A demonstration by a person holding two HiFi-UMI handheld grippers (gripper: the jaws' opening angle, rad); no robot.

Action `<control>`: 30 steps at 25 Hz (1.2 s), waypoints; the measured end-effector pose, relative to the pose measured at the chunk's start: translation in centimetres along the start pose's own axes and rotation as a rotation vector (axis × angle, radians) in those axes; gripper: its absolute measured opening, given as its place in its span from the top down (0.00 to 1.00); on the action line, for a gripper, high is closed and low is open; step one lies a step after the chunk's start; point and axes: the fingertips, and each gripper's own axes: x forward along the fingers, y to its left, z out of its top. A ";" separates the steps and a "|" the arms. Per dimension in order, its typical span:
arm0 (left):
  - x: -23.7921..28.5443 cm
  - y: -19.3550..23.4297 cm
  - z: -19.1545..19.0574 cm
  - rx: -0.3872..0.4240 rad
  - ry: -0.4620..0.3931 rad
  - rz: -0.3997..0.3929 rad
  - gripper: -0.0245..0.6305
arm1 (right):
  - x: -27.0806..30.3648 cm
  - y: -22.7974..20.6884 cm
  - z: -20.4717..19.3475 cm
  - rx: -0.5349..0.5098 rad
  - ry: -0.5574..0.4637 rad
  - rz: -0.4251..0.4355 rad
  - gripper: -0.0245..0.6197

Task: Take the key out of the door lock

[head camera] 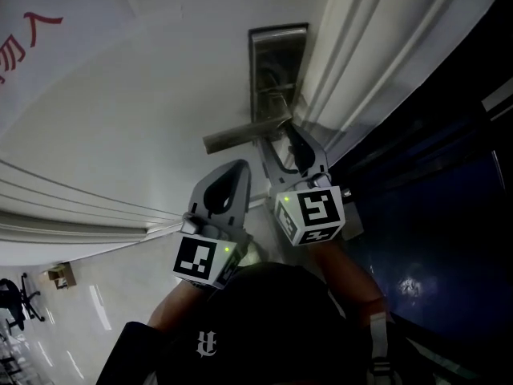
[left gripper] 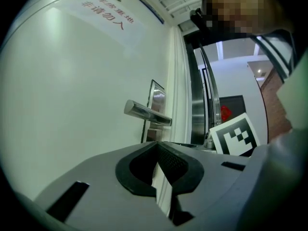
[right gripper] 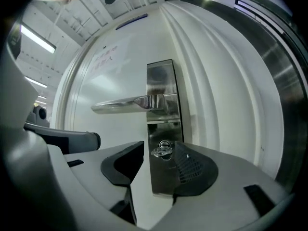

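A small silver key [right gripper: 162,151] sticks out of the keyhole in the steel lock plate [right gripper: 161,78], just below the lever handle [right gripper: 122,104]. My right gripper [right gripper: 158,145] is open, with the key between its jaws and neither pad pressing on it. In the head view the right gripper [head camera: 283,135] reaches up under the handle [head camera: 240,136] and hides the key. My left gripper [head camera: 240,167] hangs shut and empty to the left, below the handle and off the door. In its own view the left gripper [left gripper: 156,146] points toward the handle [left gripper: 147,113].
The white door [head camera: 120,119] carries a sign with red characters [head camera: 28,38] at the upper left. A moulded white door frame [head camera: 377,62] runs along the plate's right side, with dark glass [head camera: 449,239] beyond it. An office chair [head camera: 16,299] stands on the floor at lower left.
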 end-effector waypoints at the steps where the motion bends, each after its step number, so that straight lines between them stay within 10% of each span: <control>1: 0.1 0.2 0.0 0.000 0.000 -0.003 0.96 | 0.3 -0.1 0.0 -0.003 0.000 -0.010 0.69; 30: 0.6 0.5 -0.5 -0.008 0.007 -0.049 0.96 | 0.0 -0.6 -0.6 -0.010 0.008 -0.168 0.76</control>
